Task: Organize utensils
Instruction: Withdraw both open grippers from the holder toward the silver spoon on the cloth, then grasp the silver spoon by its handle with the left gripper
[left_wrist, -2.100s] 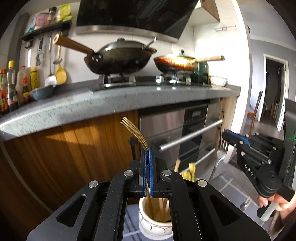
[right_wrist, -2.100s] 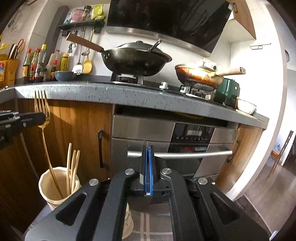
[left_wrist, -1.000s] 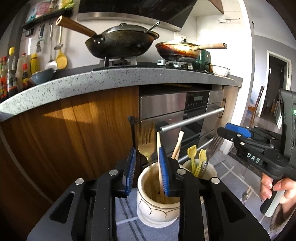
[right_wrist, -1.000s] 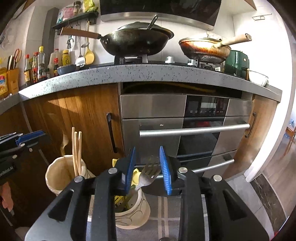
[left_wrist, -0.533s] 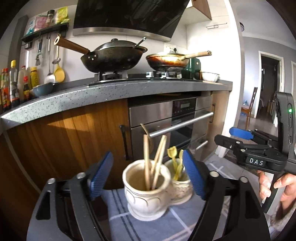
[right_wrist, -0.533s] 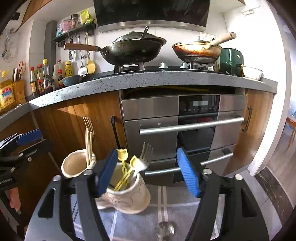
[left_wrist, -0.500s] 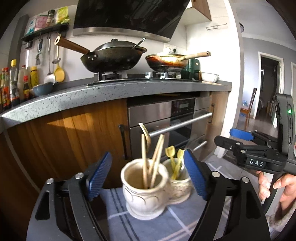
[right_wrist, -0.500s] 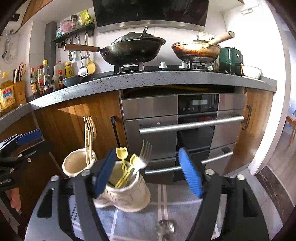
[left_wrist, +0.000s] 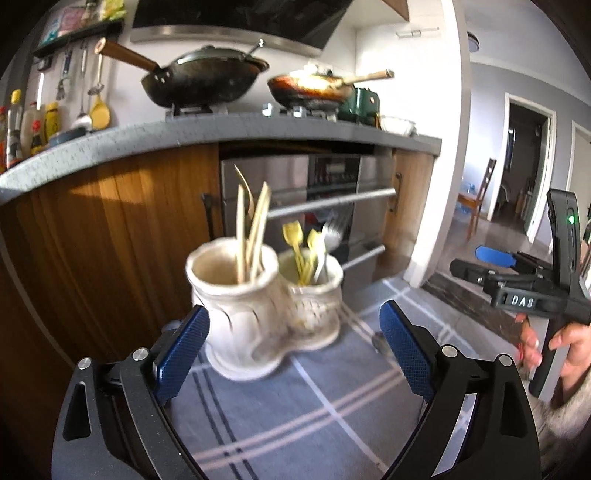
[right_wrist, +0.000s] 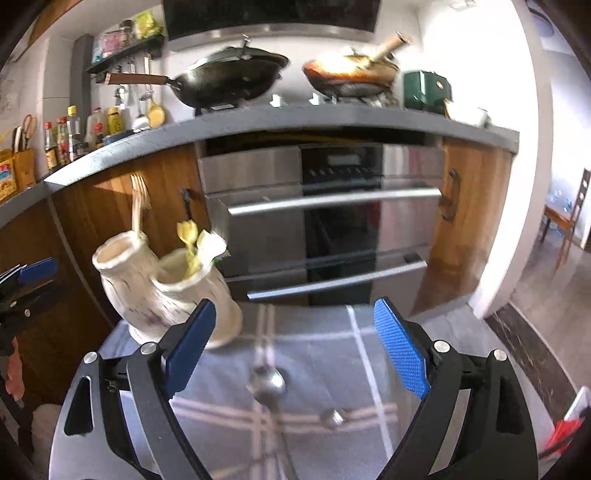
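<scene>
Both grippers have backed away from the cream ceramic double-cup holder (left_wrist: 266, 295), fork deposited. Left gripper (left_wrist: 293, 350) and right gripper (right_wrist: 295, 347) jaws spread, empty. Two steel spoons (right_wrist: 267, 384) remain near, on the grey checked cloth (left_wrist: 314, 406).

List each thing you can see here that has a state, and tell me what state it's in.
left gripper: open, holding nothing
right gripper: open, holding nothing
left holder cup: upright, holds chopsticks and a gold fork
right holder cup: upright, holds yellow utensils and a silver fork
large spoon: lying loose on the cloth
small spoon: lying loose on the cloth
</scene>
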